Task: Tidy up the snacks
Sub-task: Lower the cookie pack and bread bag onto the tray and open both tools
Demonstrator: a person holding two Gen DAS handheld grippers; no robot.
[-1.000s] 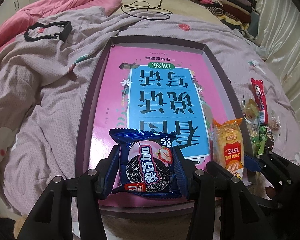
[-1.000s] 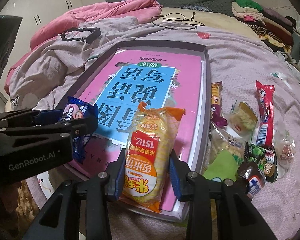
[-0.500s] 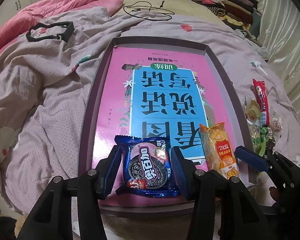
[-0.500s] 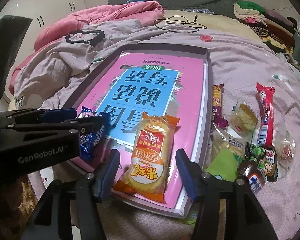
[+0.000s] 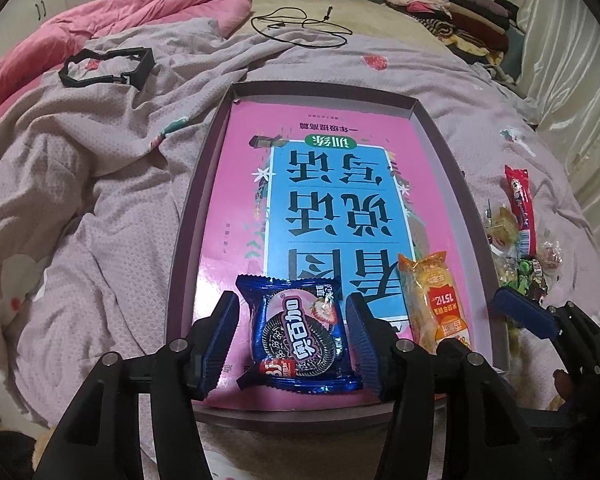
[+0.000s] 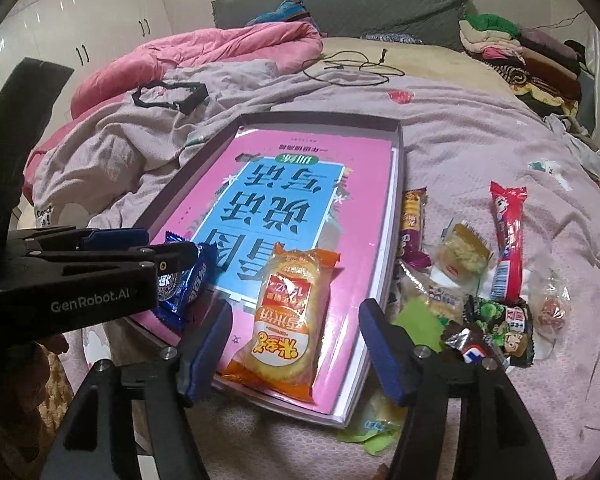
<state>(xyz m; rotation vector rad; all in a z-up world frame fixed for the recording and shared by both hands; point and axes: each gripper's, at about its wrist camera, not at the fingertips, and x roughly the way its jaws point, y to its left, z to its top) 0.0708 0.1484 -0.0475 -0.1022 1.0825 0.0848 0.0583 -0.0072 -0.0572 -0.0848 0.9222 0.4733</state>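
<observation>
While both claws stood apart with nothing clamped, a shallow grey tray (image 5: 188,216) lay on a bed covered by a rumpled lilac blanket (image 5: 80,200). At far left, a pink quilt (image 5: 148,4) was bunched against the blanket, and a black plastic frame (image 5: 104,66) rested on the folds, well apart from the tray. A black cable (image 5: 300,28) looped on the bed beyond the tray's far edge.

Inside the tray lay a pink and blue book (image 5: 328,184), filling most of its floor. On the book's near end, the left claw (image 5: 292,340) sat with its blue-padded fingers either side of a blue Oreo packet (image 5: 300,336), a gap showing on each side. The packet lay flat on the book. Just to its right, also on the book, lay an orange rice-cracker packet (image 6: 288,320), lengthwise, between the widely spread fingers of the right claw (image 6: 296,348) and untouched by them.

Right of the tray, on the blanket, sat a loose heap of snacks: a purple bar (image 6: 412,228) just beside the tray wall, a small yellow cake wrapper (image 6: 464,252), a red stick packet (image 6: 508,240), and green and black wrappers (image 6: 496,320) nearest the right claw. Folded clothes (image 5: 444,8) were stacked at the far right of the bed.
</observation>
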